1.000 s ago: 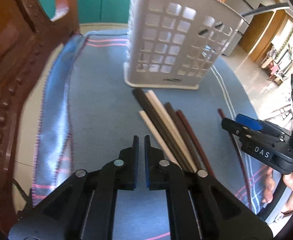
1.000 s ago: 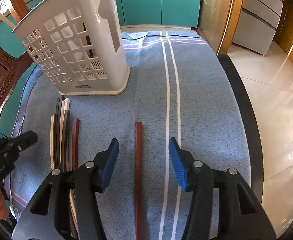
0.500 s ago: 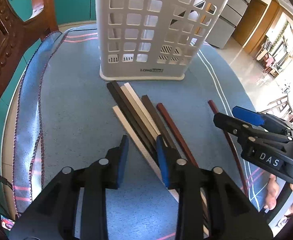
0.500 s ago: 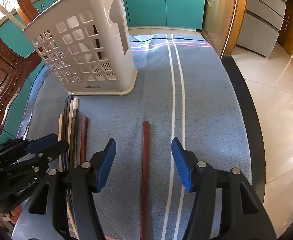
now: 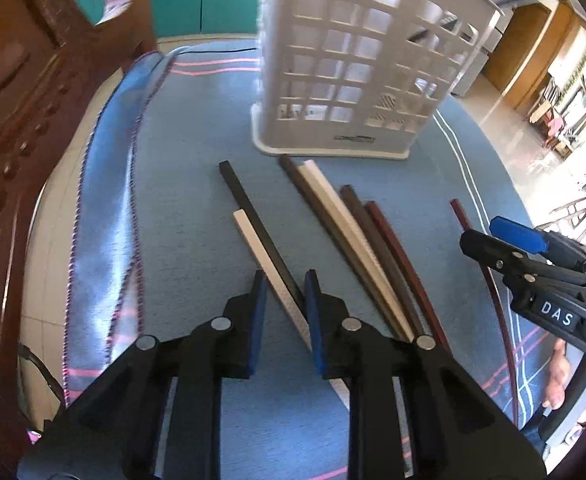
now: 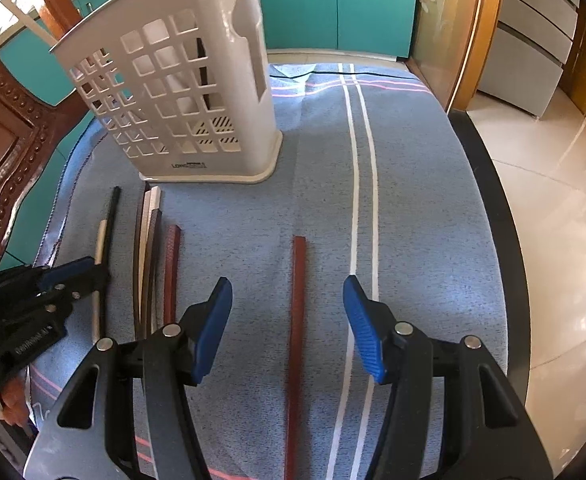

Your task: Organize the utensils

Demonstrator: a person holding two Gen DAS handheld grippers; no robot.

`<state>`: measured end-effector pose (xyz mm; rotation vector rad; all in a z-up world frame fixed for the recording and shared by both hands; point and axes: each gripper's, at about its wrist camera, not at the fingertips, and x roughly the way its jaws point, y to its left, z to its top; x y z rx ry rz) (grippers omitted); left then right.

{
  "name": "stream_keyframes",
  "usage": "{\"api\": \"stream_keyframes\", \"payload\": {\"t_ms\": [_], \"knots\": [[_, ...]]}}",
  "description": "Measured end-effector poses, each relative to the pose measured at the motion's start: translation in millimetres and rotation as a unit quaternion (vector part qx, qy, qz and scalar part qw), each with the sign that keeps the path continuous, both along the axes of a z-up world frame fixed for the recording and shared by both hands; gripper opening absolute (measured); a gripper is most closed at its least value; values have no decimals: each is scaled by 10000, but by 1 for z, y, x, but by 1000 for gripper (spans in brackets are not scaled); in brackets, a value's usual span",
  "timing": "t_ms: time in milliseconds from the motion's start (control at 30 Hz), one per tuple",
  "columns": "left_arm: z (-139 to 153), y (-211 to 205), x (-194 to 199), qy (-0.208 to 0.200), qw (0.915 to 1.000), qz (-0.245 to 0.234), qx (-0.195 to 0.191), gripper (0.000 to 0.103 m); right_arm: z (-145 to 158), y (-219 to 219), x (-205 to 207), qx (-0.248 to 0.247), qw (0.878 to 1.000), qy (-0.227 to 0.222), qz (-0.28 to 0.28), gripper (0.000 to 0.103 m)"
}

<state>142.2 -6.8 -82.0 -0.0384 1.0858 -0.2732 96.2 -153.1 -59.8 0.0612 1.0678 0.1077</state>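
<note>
left gripper (image 5: 284, 298) spread narrowly astride a cream stick (image 5: 267, 264) and black stick (image 5: 253, 208), split from the bundle (image 5: 349, 224) near the cloth's (image 6: 413, 200) left edge. white basket (image 6: 181, 92) upright toward the far edge. right gripper (image 6: 287, 320) spread wide over a lone red stick (image 6: 297, 320), open cloth either side.
</note>
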Motion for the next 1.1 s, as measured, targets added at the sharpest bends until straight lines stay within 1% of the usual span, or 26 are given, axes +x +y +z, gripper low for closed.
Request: {"api": "stream_keyframes", "payload": {"t_ms": [100,133,233,267,333,433,467,567,800,867,933,1033,1100], "knots": [[1,6,0,11,10000,16,-4,24,1,-2,1,17,10000,-3,-44,57],[0,6,0,15,10000,46,53,27,1,-2,1,17,10000,-4,-47,57],[-1,0,1,-68,9995,68,286,30,0,0,1,-18,10000,1,-12,62],[-2,-2,1,-103,9993,71,347,29,0,1,0,-29,10000,2,-2,62],[1,-7,-1,-155,9991,84,380,20,-1,2,0,-50,10000,17,24,62],[2,-8,-1,-89,9999,74,101,14,-2,2,0,-64,10000,31,7,62],[2,-7,-2,-90,9999,114,94,13,-2,1,1,-61,10000,32,-9,62],[4,-7,-3,-136,9997,188,29,13,-2,-2,1,-55,10000,35,-41,62],[25,11,-15,-328,9980,277,-464,13,-3,-1,3,-77,10000,43,-24,62],[28,11,-15,-367,9978,345,-441,13,-3,-1,3,-85,9999,45,-41,62],[26,14,-14,-368,9979,439,-303,15,-4,-1,4,-91,9999,46,-53,62],[18,13,-10,-274,9983,497,-113,19,-3,0,4,-107,9999,38,-53,62],[14,8,-8,-232,9988,433,-27,25,-3,0,4,-120,9999,33,-60,62]]}}
